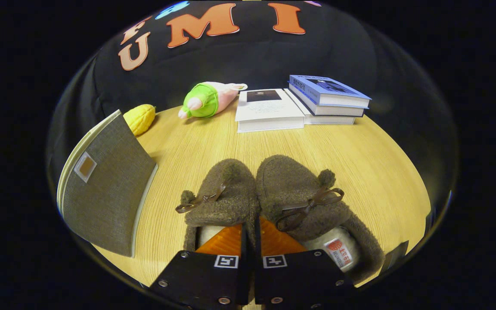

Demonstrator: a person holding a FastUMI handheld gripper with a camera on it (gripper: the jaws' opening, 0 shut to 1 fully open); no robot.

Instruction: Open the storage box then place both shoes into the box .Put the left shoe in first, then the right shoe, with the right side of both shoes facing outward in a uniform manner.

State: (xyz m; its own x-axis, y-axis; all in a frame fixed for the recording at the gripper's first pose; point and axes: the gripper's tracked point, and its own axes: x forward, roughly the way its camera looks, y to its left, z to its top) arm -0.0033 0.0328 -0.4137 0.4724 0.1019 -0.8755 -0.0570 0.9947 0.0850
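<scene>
The gripper is clenched, fingers together with nothing between them, over the inner edges of two fuzzy brown shoes: left shoe, right shoe, side by side on the worktop. The grey storage box stands left of them; its label is unreadable

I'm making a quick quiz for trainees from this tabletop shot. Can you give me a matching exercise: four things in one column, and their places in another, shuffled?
Things:
1. claw
2. storage box
3. plush toy
4. blue book

Places:
A. on top of the stack beyond the slippers, beside the white book
B. closed, fingers together over the two brown slippers
C. between the yellow toy and the white book
D. standing beside the left-hand slipper, lid closed

Pairs: 1-B, 2-D, 3-C, 4-A
</scene>
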